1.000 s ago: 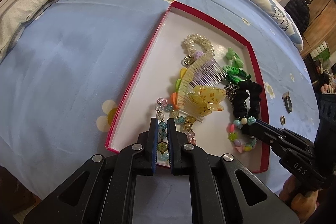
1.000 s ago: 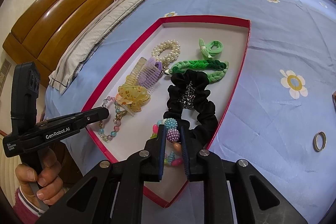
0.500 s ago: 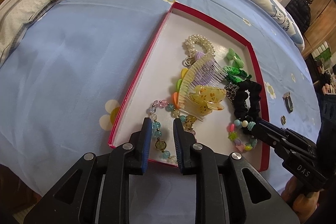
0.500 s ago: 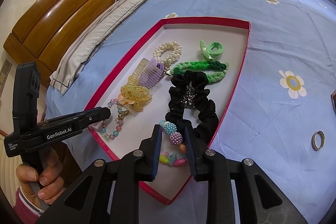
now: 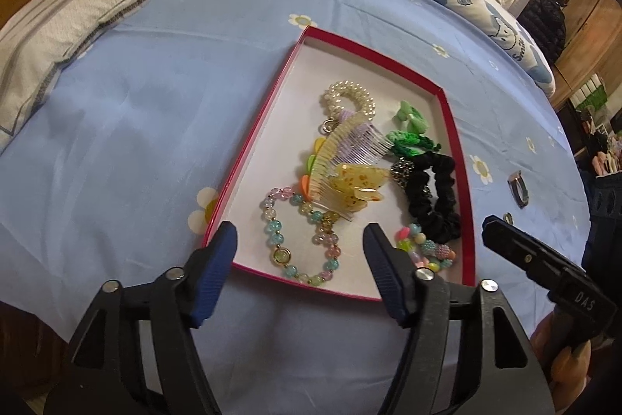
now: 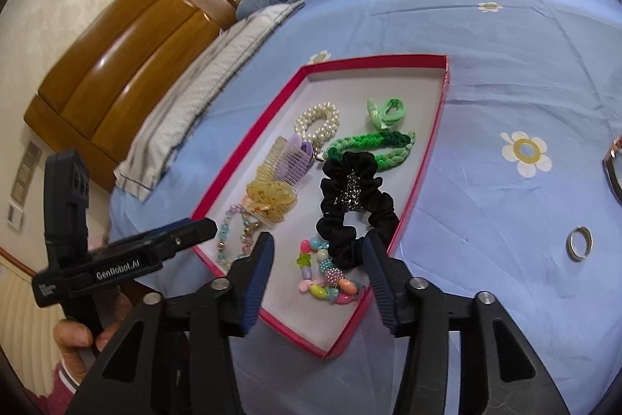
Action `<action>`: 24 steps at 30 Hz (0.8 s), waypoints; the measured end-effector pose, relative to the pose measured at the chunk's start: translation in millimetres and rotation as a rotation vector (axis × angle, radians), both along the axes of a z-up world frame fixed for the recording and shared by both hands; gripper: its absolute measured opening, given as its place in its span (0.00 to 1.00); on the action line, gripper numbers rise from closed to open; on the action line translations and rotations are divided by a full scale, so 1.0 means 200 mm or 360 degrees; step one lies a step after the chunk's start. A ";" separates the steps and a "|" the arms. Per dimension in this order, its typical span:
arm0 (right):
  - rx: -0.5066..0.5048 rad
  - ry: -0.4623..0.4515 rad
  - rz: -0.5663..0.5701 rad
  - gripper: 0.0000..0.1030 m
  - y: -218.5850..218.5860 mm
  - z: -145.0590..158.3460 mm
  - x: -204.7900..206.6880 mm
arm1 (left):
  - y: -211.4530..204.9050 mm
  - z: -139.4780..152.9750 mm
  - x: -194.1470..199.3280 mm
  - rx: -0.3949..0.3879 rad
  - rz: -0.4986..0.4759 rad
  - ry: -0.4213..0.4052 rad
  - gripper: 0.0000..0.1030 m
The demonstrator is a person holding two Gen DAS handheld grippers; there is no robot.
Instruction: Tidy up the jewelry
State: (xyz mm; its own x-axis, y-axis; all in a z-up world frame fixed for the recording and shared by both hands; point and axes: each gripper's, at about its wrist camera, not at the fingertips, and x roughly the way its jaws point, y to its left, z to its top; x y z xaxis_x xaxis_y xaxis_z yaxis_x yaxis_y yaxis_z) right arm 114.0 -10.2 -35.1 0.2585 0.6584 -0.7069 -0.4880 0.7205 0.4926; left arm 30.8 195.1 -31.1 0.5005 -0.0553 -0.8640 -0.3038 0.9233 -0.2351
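Both tools stand with their jaws apart and hold nothing: the left tool (image 5: 299, 240) has just been opening, its pads straddling the pastel glass-bead bracelet (image 5: 299, 236) that lies free on the tray floor, and the right tool (image 6: 318, 251) has likewise just been opening above the multicoloured charm bracelet (image 6: 326, 279) without touching it.

Each bracelet lies at the near end of the red-rimmed tray (image 6: 435, 142), the pastel one by the near left corner, the charm one by the near right. Just beyond them lie the yellow claw clip (image 5: 357, 185) resting on the clear hair comb (image 5: 350, 146), and the black scrunchie (image 6: 353, 205), which touches the charm bracelet. Farther back are the pearl bracelet (image 6: 318, 119), the braided green band (image 6: 369, 146) and the pale green hair tie (image 6: 388, 109). The tray sits on a blue flowered bedsheet (image 5: 155, 104); out on the sheet to the right, well apart from the tray, lie a silver ring (image 6: 579, 243) and a second metal piece at the frame edge, too cropped to name.

By my reading the two bracelets are placed and the loose pieces on the sheet remain. The risks: the ring is thin and flat on soft fabric, so pads may pinch cloth or flick it away. A tool pulling back low could also snag beads or nudge the light tray.
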 end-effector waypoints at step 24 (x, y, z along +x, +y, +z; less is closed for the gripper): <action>0.0094 -0.0215 -0.0021 0.78 -0.13 0.20 -0.23 | -0.13 0.20 -0.29 0.0197 0.0083 -0.0115 0.84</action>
State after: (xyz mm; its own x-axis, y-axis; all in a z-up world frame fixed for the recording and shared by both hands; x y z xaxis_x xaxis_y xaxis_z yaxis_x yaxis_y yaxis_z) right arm 67.2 -36.2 4.5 0.3575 0.6936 -0.6254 -0.5435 0.6991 0.4647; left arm -28.0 168.8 8.7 0.5608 0.0774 -0.8243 -0.3387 0.9300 -0.1431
